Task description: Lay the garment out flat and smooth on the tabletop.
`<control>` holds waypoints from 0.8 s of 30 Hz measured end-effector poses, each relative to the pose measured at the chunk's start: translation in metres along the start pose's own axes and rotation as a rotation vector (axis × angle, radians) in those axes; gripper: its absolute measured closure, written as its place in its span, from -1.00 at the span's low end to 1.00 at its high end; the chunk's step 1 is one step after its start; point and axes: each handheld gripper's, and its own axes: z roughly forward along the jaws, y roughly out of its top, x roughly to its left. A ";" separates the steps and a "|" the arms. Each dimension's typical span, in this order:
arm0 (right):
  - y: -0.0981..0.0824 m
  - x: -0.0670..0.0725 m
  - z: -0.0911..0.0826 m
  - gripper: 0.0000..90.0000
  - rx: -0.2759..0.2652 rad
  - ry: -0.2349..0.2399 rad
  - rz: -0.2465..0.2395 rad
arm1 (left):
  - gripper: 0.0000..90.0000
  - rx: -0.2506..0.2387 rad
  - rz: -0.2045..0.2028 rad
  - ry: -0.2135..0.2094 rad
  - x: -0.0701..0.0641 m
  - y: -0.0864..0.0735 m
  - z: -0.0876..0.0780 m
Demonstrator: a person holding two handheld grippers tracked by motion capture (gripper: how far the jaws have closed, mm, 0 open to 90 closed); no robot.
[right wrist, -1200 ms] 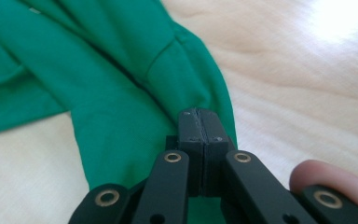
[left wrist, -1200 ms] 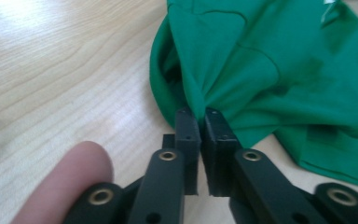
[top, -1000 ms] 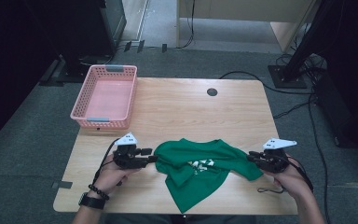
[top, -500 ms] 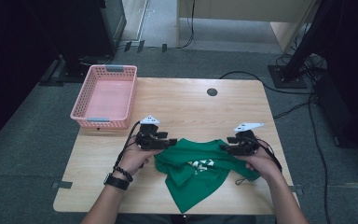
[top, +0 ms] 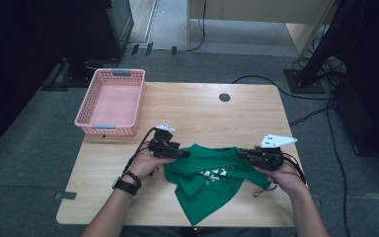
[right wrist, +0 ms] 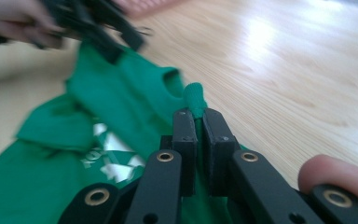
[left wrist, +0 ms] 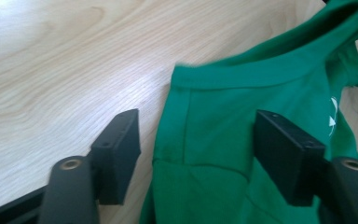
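Wooden table carries everything: my green shirt lies crumpled at the near edge, between my two hands, and a pink basket stands well apart at the far left corner. I judge the step to be folding the shirt, its sides drawn in toward the middle. My right gripper is clamped on a pinch of the shirt's right edge; in the right gripper view a small roll of fabric pokes up between the closed jaws. My left gripper has just been opening, and in the left gripper view its jaws stand wide over the shirt's left part with cloth lying between them but not pressed. To do this well, I should keep the right pinch firm and low, so the fold lands flat, and take the left gripper clear of the cloth before moving it, lest a pad drag the fold askew. Then I can lay the right edge across, neat and even.
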 end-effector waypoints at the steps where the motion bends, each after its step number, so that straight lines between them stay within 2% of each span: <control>1: -0.001 0.002 -0.002 0.91 -0.011 0.014 -0.022 | -0.31 0.017 0.016 -0.013 -0.001 0.003 0.003; 2: -0.002 0.005 -0.005 0.91 -0.028 0.035 -0.056 | -0.33 0.027 0.033 -0.015 -0.001 0.005 0.005; 4: -0.004 0.009 -0.008 0.91 -0.038 0.062 -0.086 | -0.35 0.060 0.051 -0.036 -0.003 0.010 0.012; 8: -0.007 0.017 -0.011 0.91 -0.044 0.132 -0.154 | -0.39 0.095 0.041 -0.065 0.002 0.018 0.023; 10: -0.008 0.019 -0.011 0.91 -0.034 0.143 -0.165 | -0.44 0.098 0.043 -0.073 0.004 0.020 0.024; 12: -0.012 0.022 -0.011 0.91 -0.009 0.182 -0.194 | -0.46 0.096 0.036 -0.084 0.006 0.022 0.024; 15: -0.013 0.023 -0.012 0.91 -0.002 0.195 -0.199 | -0.43 0.109 0.035 -0.127 0.008 0.024 0.025; 18: -0.014 0.021 -0.013 0.91 0.000 0.190 -0.198 | -0.06 0.112 0.078 -0.115 0.004 0.022 0.028; 20: -0.014 0.021 -0.012 0.91 0.009 0.179 -0.193 | 0.23 0.113 0.153 -0.098 -0.003 0.021 0.028; 21: -0.015 0.022 -0.012 0.91 0.013 0.175 -0.195 | 0.38 0.113 0.200 -0.075 -0.008 0.020 0.026; 22: -0.015 0.022 -0.012 0.90 0.015 0.169 -0.194 | 0.51 0.109 0.224 -0.060 -0.012 0.020 0.025; 24: -0.015 0.021 -0.012 0.90 0.015 0.152 -0.182 | 0.72 0.096 0.243 -0.045 -0.017 0.020 0.023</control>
